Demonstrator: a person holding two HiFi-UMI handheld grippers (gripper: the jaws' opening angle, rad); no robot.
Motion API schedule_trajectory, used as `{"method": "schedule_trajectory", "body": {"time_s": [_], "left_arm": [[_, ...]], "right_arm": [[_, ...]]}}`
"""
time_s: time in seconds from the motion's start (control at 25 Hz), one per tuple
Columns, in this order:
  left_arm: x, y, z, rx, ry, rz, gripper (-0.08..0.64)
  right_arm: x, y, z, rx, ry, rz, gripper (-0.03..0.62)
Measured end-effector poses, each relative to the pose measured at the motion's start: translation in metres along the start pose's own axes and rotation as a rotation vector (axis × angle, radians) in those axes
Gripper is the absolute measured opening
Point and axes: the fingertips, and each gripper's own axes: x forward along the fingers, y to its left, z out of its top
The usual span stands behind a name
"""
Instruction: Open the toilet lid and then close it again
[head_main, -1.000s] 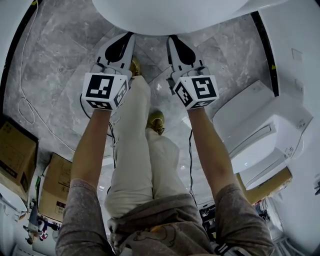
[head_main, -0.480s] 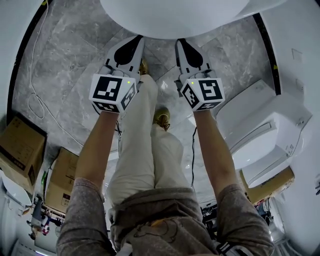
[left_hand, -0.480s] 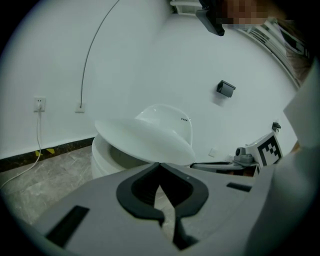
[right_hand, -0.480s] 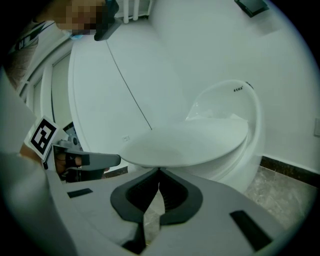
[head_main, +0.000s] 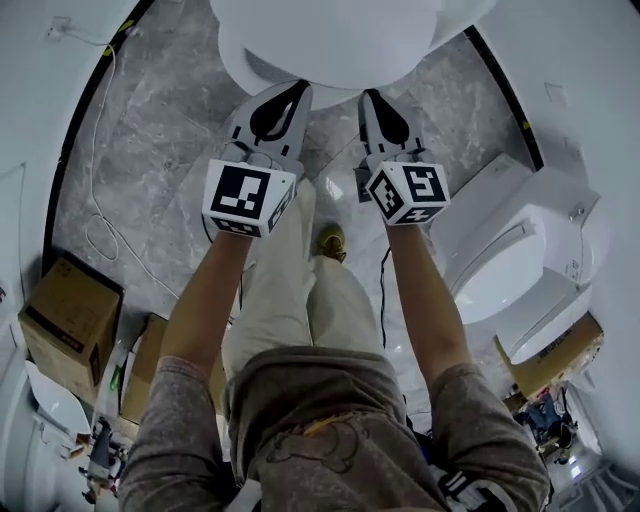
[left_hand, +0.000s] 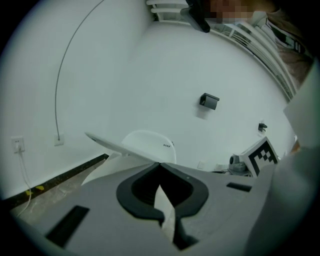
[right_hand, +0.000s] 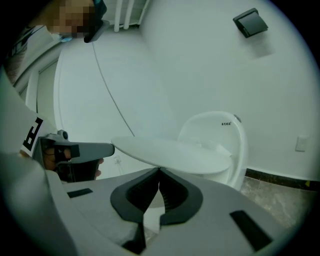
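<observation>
The white toilet lid (head_main: 340, 40) stands part-raised at the top of the head view, with the bowl's rim (head_main: 245, 75) showing below it. My left gripper (head_main: 300, 88) and right gripper (head_main: 368, 95) are side by side, both shut, with their tips under the lid's front edge. In the left gripper view the lid (left_hand: 115, 145) is a thin tilted plate meeting the shut tips (left_hand: 159, 163). In the right gripper view the lid (right_hand: 170, 152) rests on the shut tips (right_hand: 159, 169), and the toilet's back (right_hand: 227, 132) rises behind it.
Another white toilet (head_main: 520, 270) stands at the right, and cardboard boxes (head_main: 65, 320) at the left. A cable (head_main: 100, 230) loops over the grey marble floor. The person's legs and a shoe (head_main: 332, 243) are below the grippers. A black fitting (left_hand: 209, 101) is on the wall.
Both grippers have risen together with the lid's front edge on their tips. The lid has tilted up, and the bowl's rim now shows under it.
</observation>
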Motion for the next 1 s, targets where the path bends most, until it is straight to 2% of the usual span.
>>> {"method": "schedule_trajectory", "body": {"time_s": [0.16, 0.36, 0.76, 1.0], "left_arm": [[0.019, -0.017, 0.05, 0.037, -0.011, -0.057, 0.009], [0.043, -0.031, 0.091, 0.069, -0.026, -0.133, 0.009], [0.089, -0.058, 0.147, 0.1, -0.04, -0.235, 0.009], [0.126, -0.07, 0.179, 0.137, -0.02, -0.289, 0.009]], "right_arm": [[-0.008, -0.011, 0.044, 0.011, -0.019, -0.053, 0.026], [-0.015, -0.03, 0.086, 0.063, -0.071, -0.126, 0.026], [-0.02, -0.066, 0.137, 0.087, -0.097, -0.217, 0.026], [-0.017, -0.092, 0.167, 0.109, -0.092, -0.258, 0.026]]}}
